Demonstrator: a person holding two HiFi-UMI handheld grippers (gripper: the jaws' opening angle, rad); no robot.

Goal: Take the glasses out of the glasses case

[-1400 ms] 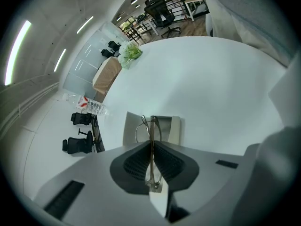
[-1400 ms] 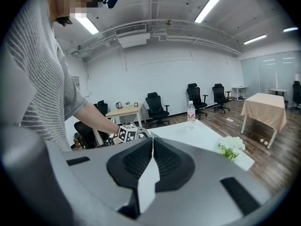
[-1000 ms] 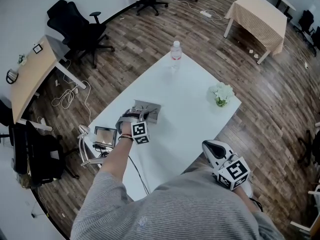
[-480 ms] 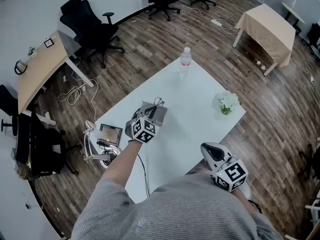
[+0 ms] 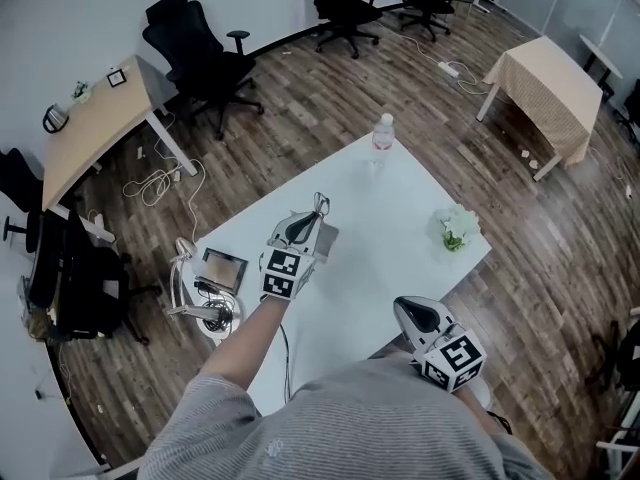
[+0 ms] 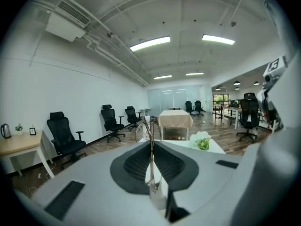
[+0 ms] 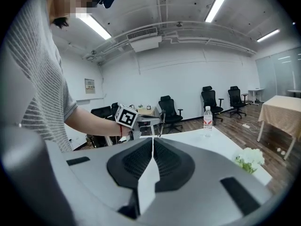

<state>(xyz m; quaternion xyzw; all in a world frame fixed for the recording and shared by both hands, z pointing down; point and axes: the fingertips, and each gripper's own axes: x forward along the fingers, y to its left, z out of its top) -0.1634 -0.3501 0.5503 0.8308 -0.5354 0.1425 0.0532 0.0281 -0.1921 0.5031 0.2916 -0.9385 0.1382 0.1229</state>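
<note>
My left gripper (image 5: 308, 220) is over the left part of the white table (image 5: 400, 193), shut on a pair of thin wire-framed glasses (image 5: 320, 205) that stick out beyond its tips. In the left gripper view a thin part of the glasses' frame (image 6: 151, 135) stands upright, pinched between the closed jaws. The grey glasses case (image 5: 328, 238) lies on the table just beside and under that gripper, partly hidden. My right gripper (image 5: 410, 311) hovers at the table's near edge, shut with nothing in it; its jaws (image 7: 153, 142) meet.
A water bottle (image 5: 382, 133) stands at the table's far end and a small white flower bunch (image 5: 455, 228) at its right side. A small screen on a stand (image 5: 222, 268) is off the left edge. Office chairs (image 5: 200, 53), a wooden desk (image 5: 95, 133) and a cloth-covered table (image 5: 550, 88) surround.
My left gripper went from reaching into the case to rising off it with the glasses in its jaws. The right gripper stayed near the table's front edge.
</note>
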